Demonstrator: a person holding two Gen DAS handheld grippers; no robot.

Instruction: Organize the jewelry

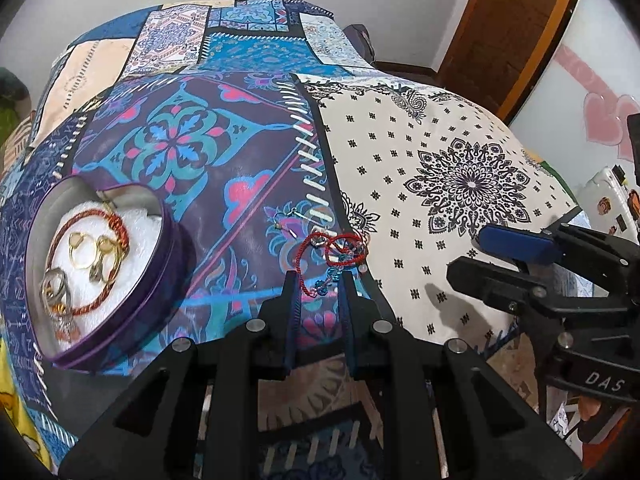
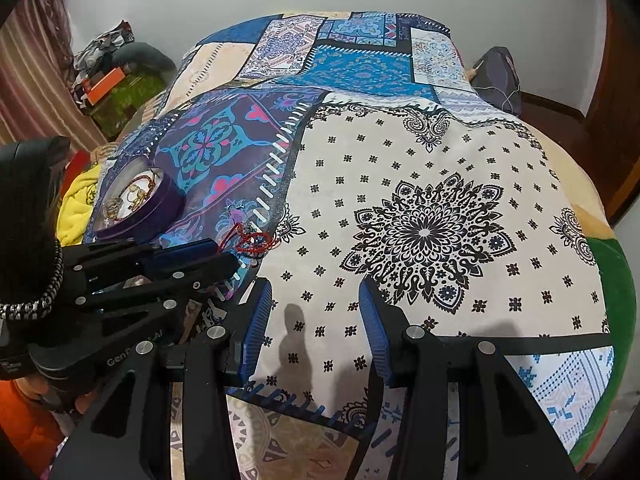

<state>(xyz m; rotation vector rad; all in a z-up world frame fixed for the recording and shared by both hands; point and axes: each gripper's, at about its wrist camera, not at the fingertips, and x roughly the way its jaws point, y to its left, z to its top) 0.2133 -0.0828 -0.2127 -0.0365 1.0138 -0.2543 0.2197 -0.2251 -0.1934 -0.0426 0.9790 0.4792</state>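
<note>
A red cord bracelet with blue beads (image 1: pixel 334 258) lies on the patchwork bedspread. My left gripper (image 1: pixel 320 276) is open, its fingertips on either side of the bracelet's near end, just over it. A purple heart-shaped tin (image 1: pixel 168 264) at the left holds a red cord bangle, gold rings and other pieces on white padding. A small earring (image 1: pixel 290 222) lies beyond the bracelet. My right gripper (image 2: pixel 316 292) is open and empty over the white patterned patch. The right wrist view also shows the bracelet (image 2: pixel 252 242), the tin (image 2: pixel 160 208) and the left gripper's fingers (image 2: pixel 200 258).
The bedspread (image 2: pixel 400 152) covers a bed; its near edge falls away below both grippers. A yellow cloth (image 2: pixel 78 204) lies left of the tin. A dark bag (image 2: pixel 498 76) sits at the far right edge. A wooden door (image 1: pixel 508 28) stands behind.
</note>
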